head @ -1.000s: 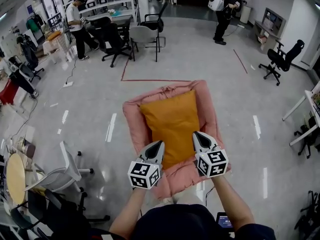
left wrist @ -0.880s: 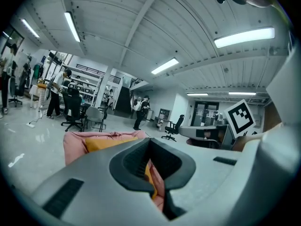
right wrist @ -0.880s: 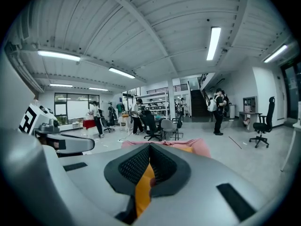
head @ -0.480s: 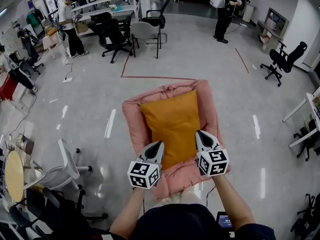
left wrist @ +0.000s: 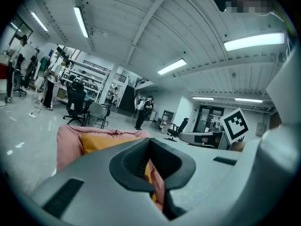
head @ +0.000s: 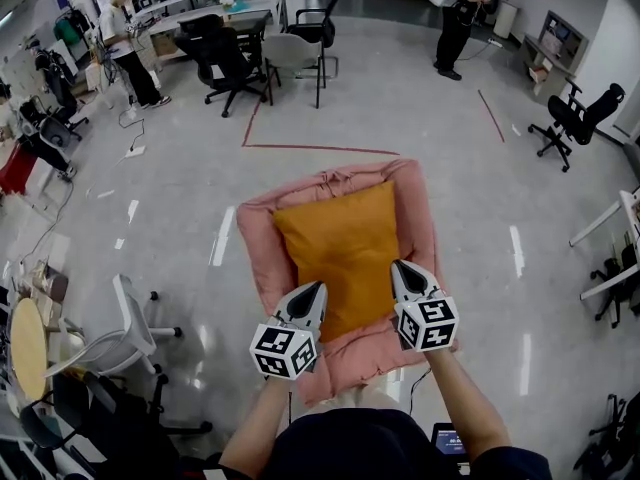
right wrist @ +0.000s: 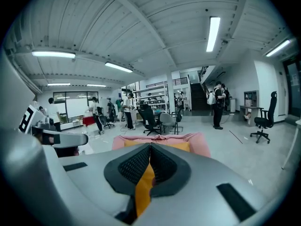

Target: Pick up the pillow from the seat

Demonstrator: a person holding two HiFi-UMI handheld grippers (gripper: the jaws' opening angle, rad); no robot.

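Note:
An orange pillow [head: 340,253] lies on a pink padded seat [head: 255,258] on the floor in front of me. My left gripper [head: 312,290] hovers over the pillow's near left corner, jaws shut and empty. Over the near right corner, the right gripper [head: 403,268] is likewise shut with nothing in it. In the left gripper view the closed jaws [left wrist: 150,142] point over the pillow [left wrist: 101,142] and the seat's pink rim [left wrist: 68,142]. The right gripper view shows its closed jaws [right wrist: 150,147] with the pillow [right wrist: 181,146] and the seat [right wrist: 200,142] beyond.
A white swivel chair [head: 135,333] stands at my left. Black and grey office chairs [head: 215,63] and desks are at the back, with a person [head: 125,43] near them and another person [head: 460,18] far right. Red floor tape [head: 320,149] runs behind the seat.
Both grippers stay shut over the pillow's near end; the left one has drifted slightly left. The person at the back left has walked further left.

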